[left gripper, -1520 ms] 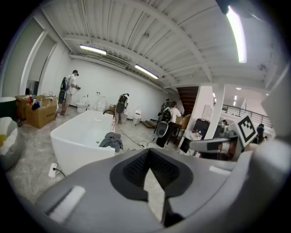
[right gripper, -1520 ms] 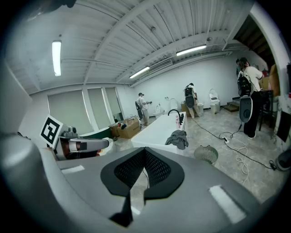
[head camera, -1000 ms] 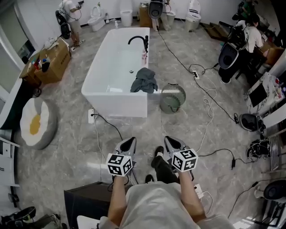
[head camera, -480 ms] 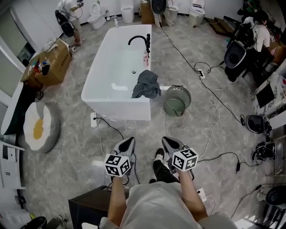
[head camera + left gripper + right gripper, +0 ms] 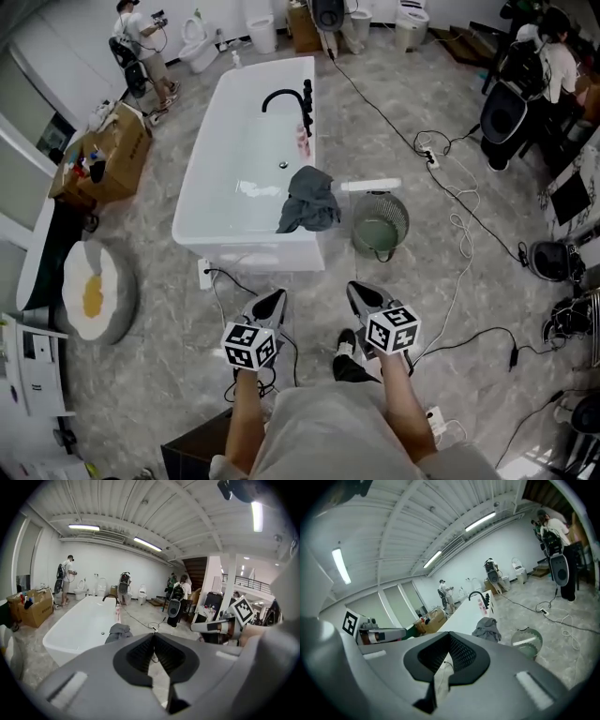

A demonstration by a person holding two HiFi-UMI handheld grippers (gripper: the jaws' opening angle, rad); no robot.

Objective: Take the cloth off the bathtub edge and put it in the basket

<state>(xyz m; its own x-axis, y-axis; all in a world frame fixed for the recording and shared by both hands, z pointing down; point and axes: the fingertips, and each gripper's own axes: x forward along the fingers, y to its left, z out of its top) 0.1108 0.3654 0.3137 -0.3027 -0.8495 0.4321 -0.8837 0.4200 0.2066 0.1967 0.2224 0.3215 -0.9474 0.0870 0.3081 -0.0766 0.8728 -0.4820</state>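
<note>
A dark grey cloth [image 5: 307, 200] hangs crumpled over the right rim of the white bathtub [image 5: 208, 206], also seen as the cloth [image 5: 119, 632] and the cloth [image 5: 487, 628] in the gripper views. A round green wire basket [image 5: 380, 225] stands on the floor just right of the tub, near the cloth; the basket [image 5: 526, 641] looks empty. My left gripper [image 5: 270, 303] and right gripper [image 5: 364, 297] are held side by side near my body, short of the tub's near end. Both are shut with nothing between the jaws.
Cables [image 5: 457, 225] snake over the marble floor right of the basket and by the tub's near corner [image 5: 225, 281]. A black faucet [image 5: 283, 98] stands at the tub's far end. Cardboard boxes [image 5: 103, 155] and a round cushion [image 5: 94, 292] lie left. People stand far off.
The tub, cloth and basket have come closer and shifted lower in the head view as I walked forward. Both grippers stayed shut and side by side.
</note>
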